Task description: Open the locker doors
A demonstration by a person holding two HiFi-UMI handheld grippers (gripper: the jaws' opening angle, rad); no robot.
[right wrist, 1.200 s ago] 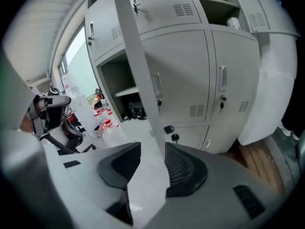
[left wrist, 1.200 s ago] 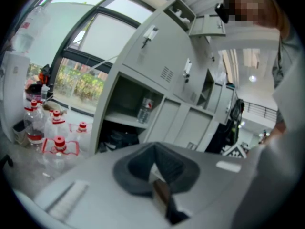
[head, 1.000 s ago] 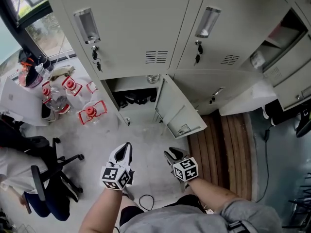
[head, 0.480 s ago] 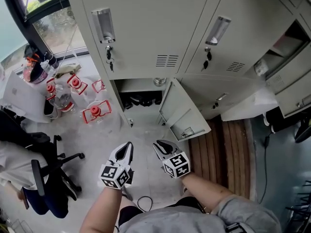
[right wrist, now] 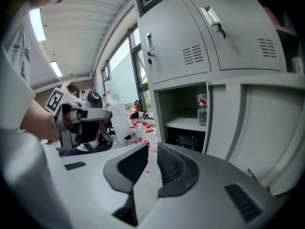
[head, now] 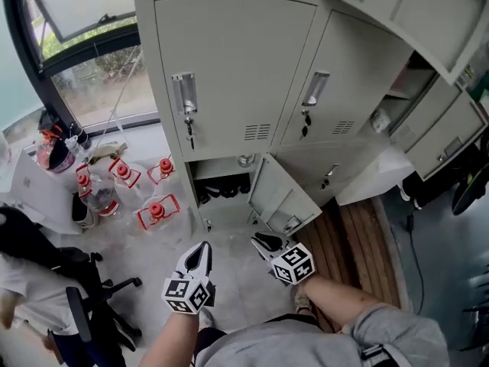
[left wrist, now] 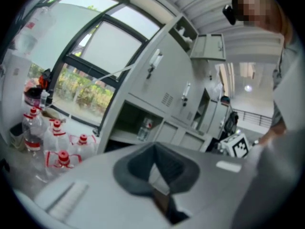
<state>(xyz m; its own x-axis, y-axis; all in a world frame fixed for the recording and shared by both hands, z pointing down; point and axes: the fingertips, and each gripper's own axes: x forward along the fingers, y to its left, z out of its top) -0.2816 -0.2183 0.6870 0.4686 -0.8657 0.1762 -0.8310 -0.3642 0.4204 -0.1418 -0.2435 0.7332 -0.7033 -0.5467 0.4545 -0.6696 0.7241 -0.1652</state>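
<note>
Grey lockers fill the head view. The two upper doors are closed, with handles at the left door (head: 183, 94) and the right door (head: 315, 89). The lower left compartment (head: 223, 183) stands open, its door (head: 279, 196) swung out to the right. A bottle (right wrist: 202, 109) stands on its shelf. My left gripper (head: 200, 257) is shut and empty, held in the air in front of the lockers. My right gripper (head: 266, 243) hovers beside it; its jaws have just been closing to a narrow gap with nothing between them (right wrist: 151, 149).
Several red-capped water bottles (head: 122, 186) stand on the floor at the left by the window. An office chair (head: 84, 304) and a seated person are at the lower left. Wooden slats (head: 367, 243) lie on the right, below more open lockers (head: 412, 105).
Both grippers have risen, and the head view has tilted up to show more of the upper doors. The right gripper's jaws have narrowed and it has shifted slightly left.
</note>
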